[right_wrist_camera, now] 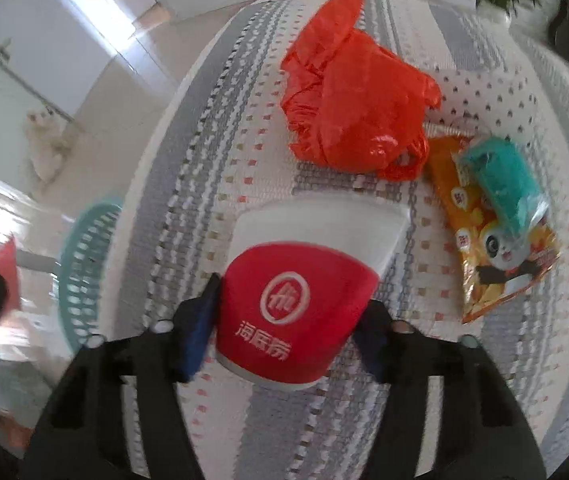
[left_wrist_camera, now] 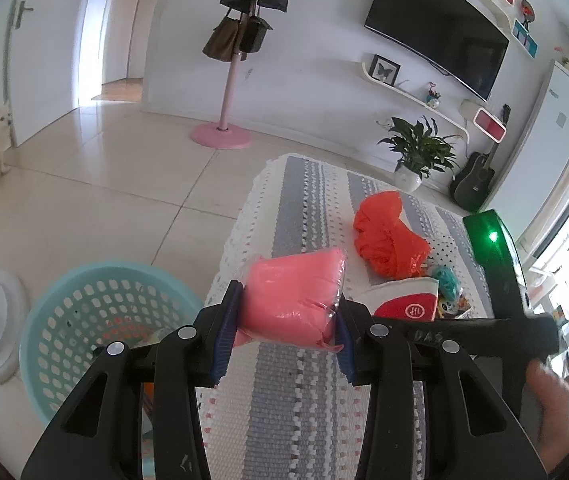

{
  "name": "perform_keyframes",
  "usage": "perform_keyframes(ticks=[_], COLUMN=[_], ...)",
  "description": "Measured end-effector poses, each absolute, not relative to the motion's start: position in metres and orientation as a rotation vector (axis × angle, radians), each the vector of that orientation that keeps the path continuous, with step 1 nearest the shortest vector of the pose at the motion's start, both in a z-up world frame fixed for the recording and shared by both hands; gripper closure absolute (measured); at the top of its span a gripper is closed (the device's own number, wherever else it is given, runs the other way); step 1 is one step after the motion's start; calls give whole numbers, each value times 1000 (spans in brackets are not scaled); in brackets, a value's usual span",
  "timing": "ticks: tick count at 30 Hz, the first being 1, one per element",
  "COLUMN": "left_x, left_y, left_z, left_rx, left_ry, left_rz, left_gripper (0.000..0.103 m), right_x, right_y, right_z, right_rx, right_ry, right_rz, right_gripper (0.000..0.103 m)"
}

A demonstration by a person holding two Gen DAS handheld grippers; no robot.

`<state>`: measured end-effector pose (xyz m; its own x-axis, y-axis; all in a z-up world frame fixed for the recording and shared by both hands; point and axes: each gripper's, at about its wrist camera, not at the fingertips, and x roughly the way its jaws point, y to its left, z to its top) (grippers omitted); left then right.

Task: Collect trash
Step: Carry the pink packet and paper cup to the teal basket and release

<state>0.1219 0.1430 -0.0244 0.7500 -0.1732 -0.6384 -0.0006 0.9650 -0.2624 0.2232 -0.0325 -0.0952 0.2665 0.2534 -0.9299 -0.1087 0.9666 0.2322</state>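
Surface: woven striped cloth (right_wrist_camera: 268,92) covers the counter, tiled floor (left_wrist_camera: 104,184) beyond.
Clutter: orange plastic bag (right_wrist_camera: 356,96), panda snack packet (right_wrist_camera: 496,256).
Basket: teal laundry basket (left_wrist_camera: 84,320) beside counter.
Left gripper (left_wrist_camera: 284,332): clamps pink packet (left_wrist_camera: 296,296).
Right gripper (right_wrist_camera: 288,340): clamps red-white paper cup (right_wrist_camera: 304,288).

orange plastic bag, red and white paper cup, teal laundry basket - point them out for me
orange plastic bag (right_wrist_camera: 358,100), right wrist view, middle of the crumpled plastic
red and white paper cup (right_wrist_camera: 296,292), right wrist view, red band by the logo
teal laundry basket (left_wrist_camera: 96,304), left wrist view, perforated inner wall
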Motion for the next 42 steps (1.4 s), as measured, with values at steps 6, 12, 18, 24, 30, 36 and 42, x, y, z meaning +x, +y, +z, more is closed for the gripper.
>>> perform_keyframes(ticks=[6,12,18,24,30,36,42], left_x=[119,105,91,87,94,89,83], left_y=[154,199,271,323,344,351,329], left_z=[-19,26,56,36,-20,-27,-3], left_rx=[-271,-282,-330,-333,-401,-434,-413], left_ry=[707,659,639,706,838,840,774], left_rz=[-78,-3,83,152,164,201,150], left_gripper=[63,63,63,63,58,40,40], right_x=[200,180,167,169,175,173,161], right_y=[-8,30,98,173,198,192,163], right_z=[-86,-20,48,48,8,3,13], right_rx=[21,-56,-121,-224,-212,-199,-176], right_ry=[1177,1019,875,867,993,987,960], right_rz=[230,295,463,574,632,634,628], right_gripper=[50,50,50,50,49,36,37])
